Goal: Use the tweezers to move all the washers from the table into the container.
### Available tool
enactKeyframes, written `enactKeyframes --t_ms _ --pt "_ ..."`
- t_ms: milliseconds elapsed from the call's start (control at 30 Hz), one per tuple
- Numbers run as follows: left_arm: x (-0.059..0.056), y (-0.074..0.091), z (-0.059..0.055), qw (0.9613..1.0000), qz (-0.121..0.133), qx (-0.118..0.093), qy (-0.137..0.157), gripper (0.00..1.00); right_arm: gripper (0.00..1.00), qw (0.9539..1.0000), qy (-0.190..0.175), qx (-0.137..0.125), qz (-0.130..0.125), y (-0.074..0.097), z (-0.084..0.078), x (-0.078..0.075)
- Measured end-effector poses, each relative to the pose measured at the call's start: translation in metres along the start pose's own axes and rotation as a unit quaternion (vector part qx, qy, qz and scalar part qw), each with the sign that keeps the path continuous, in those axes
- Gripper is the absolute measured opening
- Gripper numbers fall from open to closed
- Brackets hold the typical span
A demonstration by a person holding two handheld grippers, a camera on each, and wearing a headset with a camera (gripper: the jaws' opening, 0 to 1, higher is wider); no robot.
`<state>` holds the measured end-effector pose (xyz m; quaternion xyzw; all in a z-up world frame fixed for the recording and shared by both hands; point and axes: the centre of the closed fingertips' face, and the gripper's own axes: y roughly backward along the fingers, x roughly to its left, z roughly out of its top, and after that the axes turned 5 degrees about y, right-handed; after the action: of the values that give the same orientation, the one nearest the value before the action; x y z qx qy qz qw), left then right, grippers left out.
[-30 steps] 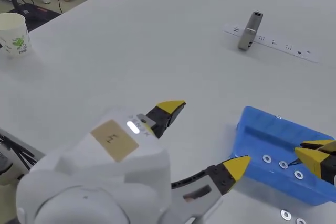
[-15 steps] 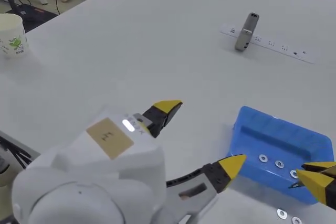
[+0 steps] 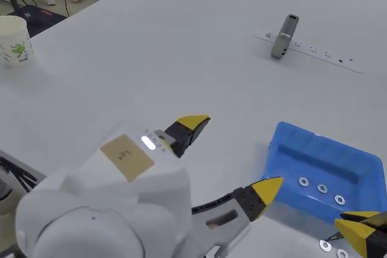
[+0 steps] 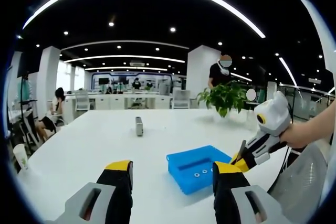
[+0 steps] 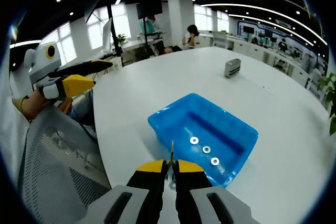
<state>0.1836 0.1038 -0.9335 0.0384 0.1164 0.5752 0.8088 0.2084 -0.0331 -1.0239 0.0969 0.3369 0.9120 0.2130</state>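
- Three washers (image 3: 321, 188) lie in the container (image 3: 363, 161), on the bench (image 3: 151, 58), right side
- Two loose washers (image 3: 326, 246) lie just before it (by the tweezers (image 5: 171, 153))
- Power strip (image 3: 326, 57) behind; cup (image 3: 13, 39) far left

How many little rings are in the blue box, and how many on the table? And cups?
Washers in the tray: 3
Washers on the table: 2
Cup: 1
Total: 6

Open tabletop (image 3: 151, 58) around blue container (image 3: 314, 149)
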Motion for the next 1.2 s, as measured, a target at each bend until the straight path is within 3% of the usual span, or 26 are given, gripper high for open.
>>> enactKeyframes --t_ms 733,1033,1200 --pt "0.000 0.000 -0.002 1.0000 -0.001 0.005 -0.003 0.60 0.04 0.9998 -0.009 0.017 0.002 -0.008 -0.014 0.000" --pt "0.000 0.000 -0.002 1.0000 -0.001 0.006 -0.005 0.60 0.03 0.9990 0.033 0.028 0.007 -0.010 -0.013 0.007" --pt "0.000 -0.001 -0.002 1.0000 -0.002 0.007 -0.005 0.60 0.03 0.9991 0.029 0.029 0.006 -0.010 -0.012 0.007"
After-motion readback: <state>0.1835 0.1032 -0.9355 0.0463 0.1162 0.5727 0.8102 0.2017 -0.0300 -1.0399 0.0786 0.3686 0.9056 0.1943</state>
